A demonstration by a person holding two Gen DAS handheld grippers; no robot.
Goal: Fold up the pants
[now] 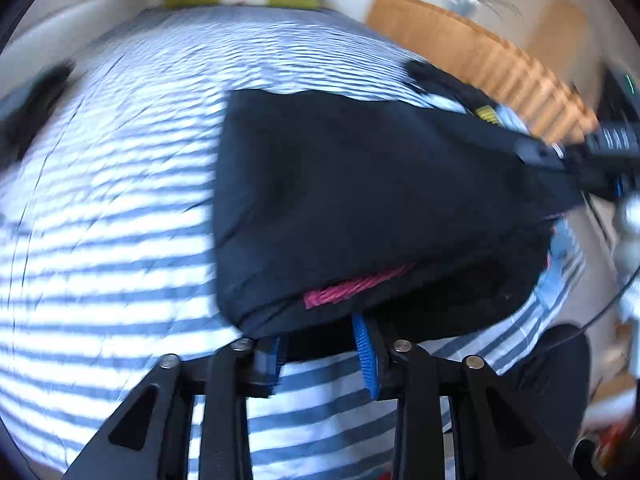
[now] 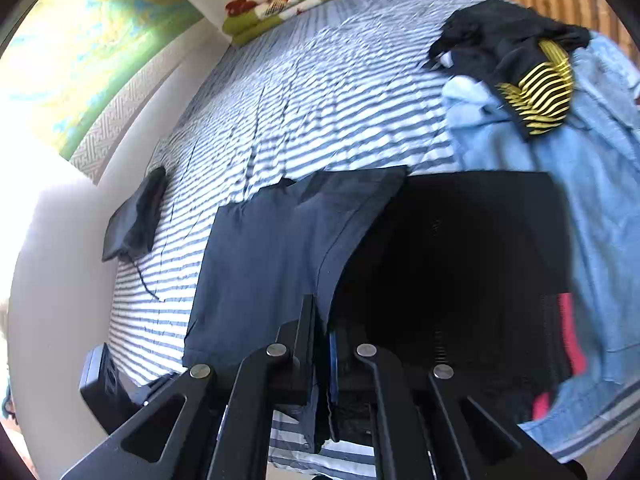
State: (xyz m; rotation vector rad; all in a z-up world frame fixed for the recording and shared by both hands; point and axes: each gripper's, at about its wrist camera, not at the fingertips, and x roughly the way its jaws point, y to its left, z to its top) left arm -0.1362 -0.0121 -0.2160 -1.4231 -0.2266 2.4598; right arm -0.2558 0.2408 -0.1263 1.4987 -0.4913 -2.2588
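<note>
Left hand-held gripper (image 1: pixel 324 354), jaws part-spread at the pants (image 1: pixel 360 200) hem, pads not pressing. Right hand-held gripper (image 2: pixel 324 344) pinches the opposite edge; the pants' long axis runs ahead across the bed (image 1: pixel 100 220).

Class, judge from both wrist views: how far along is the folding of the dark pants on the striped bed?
Done: the dark pants already lie doubled on the striped bedspread. In hand: the right tongs pinch an edge; the left tongs are open at the near hem. Left: the final fold and setting down.

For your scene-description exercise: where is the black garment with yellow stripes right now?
In the right wrist view, the black garment with yellow stripes lies at upper right on the striped bedspread, on top of the light-blue clothing, beyond the dark pants.
</note>
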